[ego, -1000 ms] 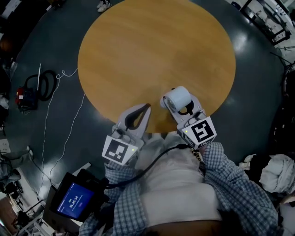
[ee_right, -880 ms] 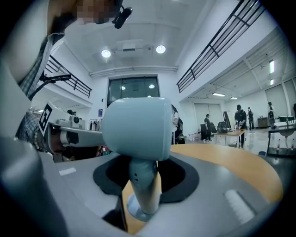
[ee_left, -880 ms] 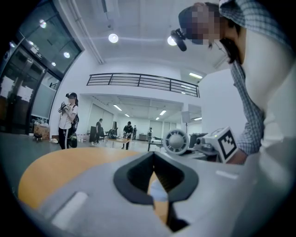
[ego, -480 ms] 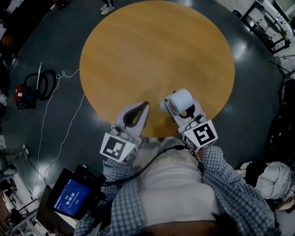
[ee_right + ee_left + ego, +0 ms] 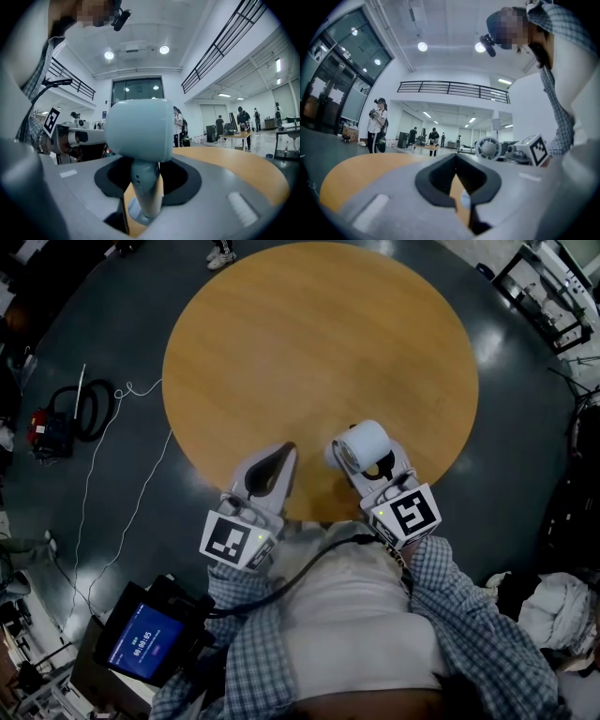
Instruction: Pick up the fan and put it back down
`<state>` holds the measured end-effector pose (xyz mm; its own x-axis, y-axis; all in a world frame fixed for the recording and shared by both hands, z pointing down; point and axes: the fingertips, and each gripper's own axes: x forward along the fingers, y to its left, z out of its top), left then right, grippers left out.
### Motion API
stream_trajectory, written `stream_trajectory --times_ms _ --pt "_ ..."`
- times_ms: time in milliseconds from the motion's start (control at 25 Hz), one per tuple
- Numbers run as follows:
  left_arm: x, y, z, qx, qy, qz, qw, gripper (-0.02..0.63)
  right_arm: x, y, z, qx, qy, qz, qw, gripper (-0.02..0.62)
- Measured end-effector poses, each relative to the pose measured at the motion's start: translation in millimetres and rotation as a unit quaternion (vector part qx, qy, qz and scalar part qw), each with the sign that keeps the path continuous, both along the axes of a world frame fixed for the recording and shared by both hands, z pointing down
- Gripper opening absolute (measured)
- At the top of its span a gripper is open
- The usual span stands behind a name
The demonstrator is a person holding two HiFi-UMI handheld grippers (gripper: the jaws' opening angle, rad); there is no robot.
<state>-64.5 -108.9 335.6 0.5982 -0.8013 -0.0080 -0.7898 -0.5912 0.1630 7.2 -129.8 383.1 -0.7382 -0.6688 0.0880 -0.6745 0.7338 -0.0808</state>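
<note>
Gripping the fan (image 5: 364, 441) by its stem, right tool (image 5: 370, 465) pinching; left tool (image 5: 284, 454) pressed together, empty.
Pickup apparently in hand; setting down on the worktop (image 5: 319, 343) remains.

right gripper (image 5: 142, 165) — jaws closed on fan (image 5: 138, 127) stem | table (image 5: 243, 174) beyond
</note>
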Motion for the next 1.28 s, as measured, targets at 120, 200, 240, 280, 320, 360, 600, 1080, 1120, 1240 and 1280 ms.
stream_trajectory --times_ms 120,200,240,280,320,360,600,1080,1120,1240,1280 --pt "2 1 -1 -0.001 0.005 0.011 0.9999 -0.002 0 0 1 -0.001 0.001 0.001 1.0 0.147" --pt "5 2 -2 0.002 0.007 0.017 0.9998 -0.002 1 -1 0 0.001 0.001 0.001 1.0 0.147" --pt "5 1 -3 0.003 0.007 0.017 0.9998 -0.002 1 -2 0 0.002 0.001 0.002 1.0 0.147" --pt "6 1 -3 0.003 0.007 0.017 0.9998 -0.002 1 -2 0 0.003 0.001 0.003 1.0 0.146" --pt "6 1 -3 0.003 0.007 0.016 0.9998 -0.002 2 -2 -1 0.003 0.002 0.004 1.0 0.146" --pt "5 2 -2 0.002 0.007 0.016 0.9998 -0.002 2 -2 0 0.003 0.002 0.005 1.0 0.146" --pt "3 3 1 0.0 0.001 0.014 0.9999 -0.002 1 -1 3 -0.001 0.003 0.004 1.0 0.146" --pt "-7 7 5 -0.013 0.001 -0.004 0.9999 -0.002 -3 -5 19 -0.02 0.006 -0.005 1.0 0.146" --pt "-9 8 7 -0.016 -0.001 -0.006 0.9999 -0.002 -4 -6 22 -0.023 0.006 -0.006 1.0 0.146" --pt "-11 14 13 -0.03 -0.001 -0.015 0.9995 -0.002 -4 -9 29 -0.03 0.005 -0.012 0.999 0.146" --pt "-10 18 13 -0.033 -0.001 -0.017 0.9993 -0.002 -3 -8 31 -0.031 0.007 -0.016 0.999 0.146"
